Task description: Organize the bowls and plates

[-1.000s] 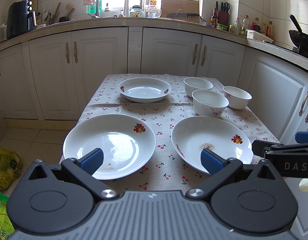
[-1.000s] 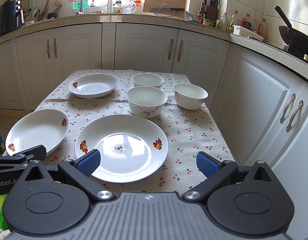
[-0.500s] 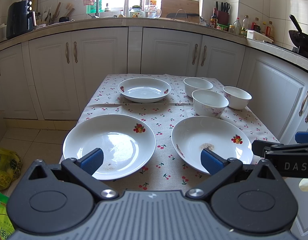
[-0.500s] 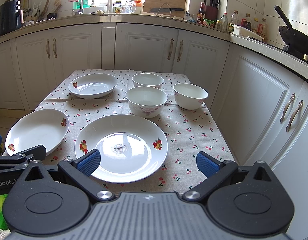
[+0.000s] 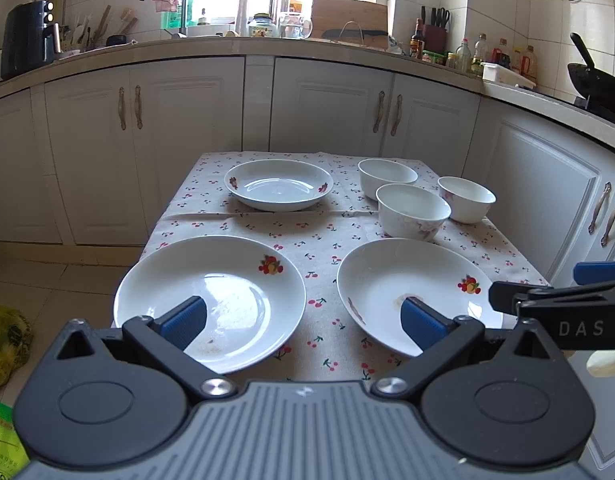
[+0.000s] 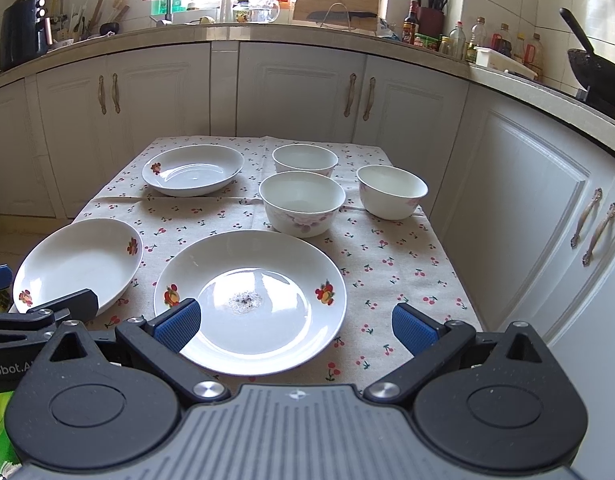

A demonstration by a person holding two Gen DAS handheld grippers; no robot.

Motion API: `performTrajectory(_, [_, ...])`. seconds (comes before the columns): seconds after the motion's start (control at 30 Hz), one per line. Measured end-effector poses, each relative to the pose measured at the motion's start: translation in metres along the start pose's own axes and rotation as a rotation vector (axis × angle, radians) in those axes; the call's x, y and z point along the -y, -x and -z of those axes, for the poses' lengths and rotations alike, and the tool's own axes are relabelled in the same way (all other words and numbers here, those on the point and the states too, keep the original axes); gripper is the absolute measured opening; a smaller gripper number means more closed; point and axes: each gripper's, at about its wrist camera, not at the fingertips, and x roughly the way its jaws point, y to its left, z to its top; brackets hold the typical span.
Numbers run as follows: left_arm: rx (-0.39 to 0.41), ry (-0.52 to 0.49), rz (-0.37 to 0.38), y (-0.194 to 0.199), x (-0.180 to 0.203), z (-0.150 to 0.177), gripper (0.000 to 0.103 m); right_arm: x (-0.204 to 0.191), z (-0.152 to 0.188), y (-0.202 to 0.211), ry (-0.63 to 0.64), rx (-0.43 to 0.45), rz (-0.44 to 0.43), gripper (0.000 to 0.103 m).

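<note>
Three white plates with fruit motifs lie on the cherry-print tablecloth: a near left plate (image 5: 211,300) (image 6: 77,264), a near right plate (image 5: 411,292) (image 6: 249,296) with crumbs at its centre, and a far plate (image 5: 277,184) (image 6: 193,174). Three white bowls stand at the far right: a middle bowl (image 5: 413,216) (image 6: 301,208), a back bowl (image 5: 387,176) (image 6: 304,162) and a right bowl (image 5: 466,199) (image 6: 391,196). My left gripper (image 5: 303,320) is open and empty above the table's near edge. My right gripper (image 6: 295,322) is open and empty beside it.
The small table (image 6: 407,256) stands between white kitchen cabinets (image 5: 179,128). A cabinet wall with handles (image 6: 591,228) runs close along the right. A green bag (image 5: 5,332) lies on the floor at the left. The counter holds a black appliance (image 5: 27,44) and a wok (image 6: 595,72).
</note>
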Motion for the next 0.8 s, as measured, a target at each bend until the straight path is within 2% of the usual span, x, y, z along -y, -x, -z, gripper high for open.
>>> performTrajectory(0.33, [0.070,-0.086,0.049,-0.015,-0.014,-0.001,0.102,-0.009,-0.018,-0.027,0.055,0.003,-0.085,0.103])
performTrajectory(0.5, [0.053,-0.127,0.078,-0.022,-0.025,-0.004,0.102,-0.016,-0.029,-0.041,0.094,-0.002,-0.139,0.103])
performTrajectory(0.63, [0.049,-0.096,0.116,-0.025,-0.044,-0.006,0.102,-0.021,-0.039,-0.050,0.116,0.015,-0.213,0.103])
performTrajectory(0.8, [0.053,-0.096,0.100,-0.025,-0.071,-0.003,0.102,-0.028,-0.049,-0.062,0.121,0.009,-0.309,0.103])
